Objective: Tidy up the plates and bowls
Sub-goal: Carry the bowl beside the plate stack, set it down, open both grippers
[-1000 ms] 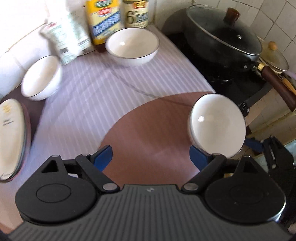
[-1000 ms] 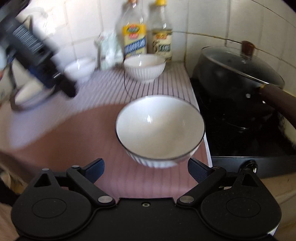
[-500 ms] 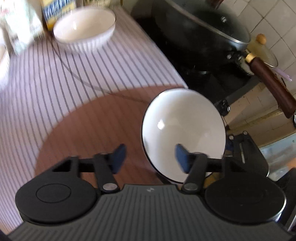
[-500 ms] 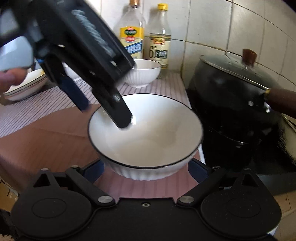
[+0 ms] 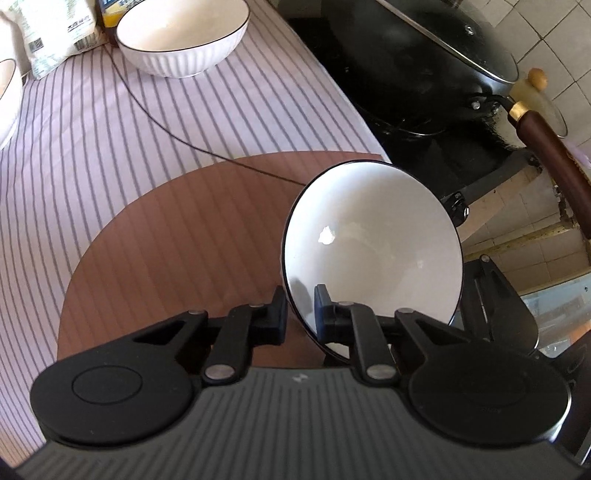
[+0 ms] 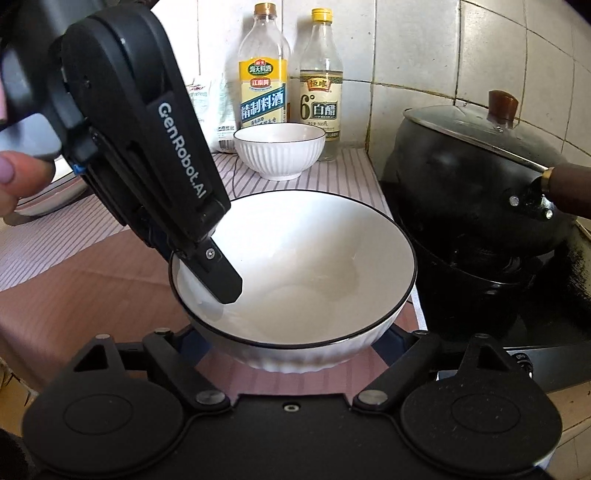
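Note:
A white bowl with a dark rim (image 6: pixel 306 269) stands on the brown round mat (image 5: pixel 177 236) near the counter's front corner. My left gripper (image 5: pixel 301 314) comes down steeply and is shut on the bowl's near-left rim, one finger (image 6: pixel 221 277) inside the bowl and the other outside. My right gripper (image 6: pixel 291 343) sits low in front of the bowl. Its jaws are closing, with the bowl's base between them and no clear press on it. A second white bowl (image 6: pixel 279 149) stands at the back, and a third bowl's edge (image 5: pixel 7 99) shows at far left.
Two bottles (image 6: pixel 263 74) (image 6: pixel 320 85) and a white bag (image 5: pixel 51 33) stand against the tiled wall. A black lidded wok (image 6: pixel 469 177) with a brown handle (image 5: pixel 554 162) sits on the stove close to the right. Stacked plates (image 6: pixel 48 199) lie at far left on the striped cloth (image 5: pixel 74 140).
My left gripper came down over the near bowl's rim and closed on it. My right gripper moved in low toward the bowl, which now sits between its jaws.

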Demonstrator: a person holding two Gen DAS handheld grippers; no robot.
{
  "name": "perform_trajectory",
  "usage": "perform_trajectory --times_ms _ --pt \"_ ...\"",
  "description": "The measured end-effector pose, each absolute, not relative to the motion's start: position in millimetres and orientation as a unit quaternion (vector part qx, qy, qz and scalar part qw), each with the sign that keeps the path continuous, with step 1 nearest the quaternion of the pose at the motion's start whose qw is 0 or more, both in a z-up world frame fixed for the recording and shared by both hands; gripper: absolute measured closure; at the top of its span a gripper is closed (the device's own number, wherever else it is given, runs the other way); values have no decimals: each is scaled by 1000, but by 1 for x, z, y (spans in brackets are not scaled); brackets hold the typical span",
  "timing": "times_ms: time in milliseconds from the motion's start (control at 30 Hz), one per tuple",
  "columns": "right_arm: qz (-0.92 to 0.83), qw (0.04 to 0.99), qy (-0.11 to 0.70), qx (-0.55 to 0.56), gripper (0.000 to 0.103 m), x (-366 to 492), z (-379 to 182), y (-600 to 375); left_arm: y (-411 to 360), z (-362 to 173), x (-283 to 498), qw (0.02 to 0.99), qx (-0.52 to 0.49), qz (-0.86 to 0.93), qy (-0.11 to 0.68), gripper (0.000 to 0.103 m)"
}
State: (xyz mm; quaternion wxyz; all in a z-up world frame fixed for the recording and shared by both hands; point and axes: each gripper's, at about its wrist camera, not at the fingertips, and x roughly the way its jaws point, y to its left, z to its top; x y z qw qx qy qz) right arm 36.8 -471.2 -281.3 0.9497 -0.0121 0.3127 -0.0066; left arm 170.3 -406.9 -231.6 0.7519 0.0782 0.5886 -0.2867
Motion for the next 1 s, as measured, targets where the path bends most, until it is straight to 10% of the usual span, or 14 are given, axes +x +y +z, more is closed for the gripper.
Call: perform_trajectory --times_ms 1000 --pt "180 936 295 -68 12 126 -218 -371 -248 -155 206 818 0 -137 559 89"
